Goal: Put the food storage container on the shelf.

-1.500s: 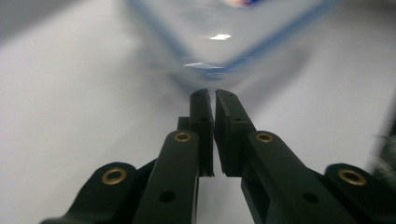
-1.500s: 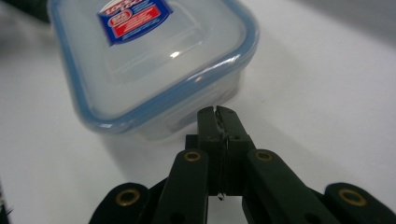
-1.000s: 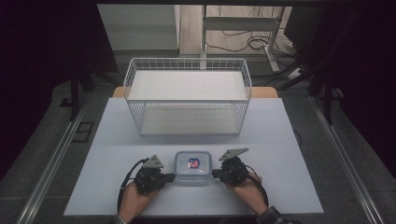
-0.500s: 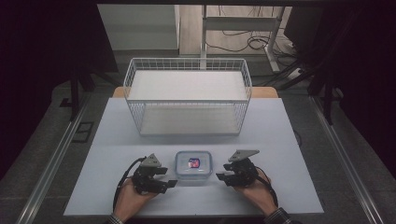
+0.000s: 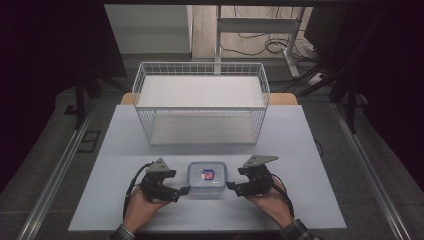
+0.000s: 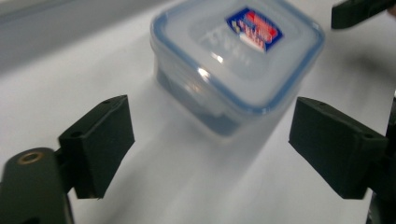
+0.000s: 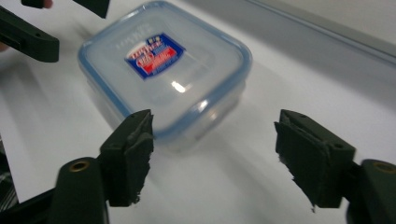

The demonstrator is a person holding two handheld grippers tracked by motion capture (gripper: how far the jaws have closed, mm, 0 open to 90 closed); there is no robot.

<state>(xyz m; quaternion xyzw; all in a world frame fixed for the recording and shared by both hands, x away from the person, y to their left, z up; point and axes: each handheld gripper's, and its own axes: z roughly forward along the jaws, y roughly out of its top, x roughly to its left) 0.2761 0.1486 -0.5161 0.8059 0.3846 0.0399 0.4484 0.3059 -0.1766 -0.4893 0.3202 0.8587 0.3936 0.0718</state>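
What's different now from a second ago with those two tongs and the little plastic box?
Both tongs, the left tongs and the right tongs, have just been opening and have drawn a little outward from the lidded box. Nothing sits between either pair of jaws; each stands open beside the box. The box, the wire basket and the table stayed where they were.

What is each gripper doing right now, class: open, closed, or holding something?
Left gripper: open, jaws just been opening, holding nothing; the container sits just beyond it.
Right gripper: open, jaws just been opening, holding nothing.
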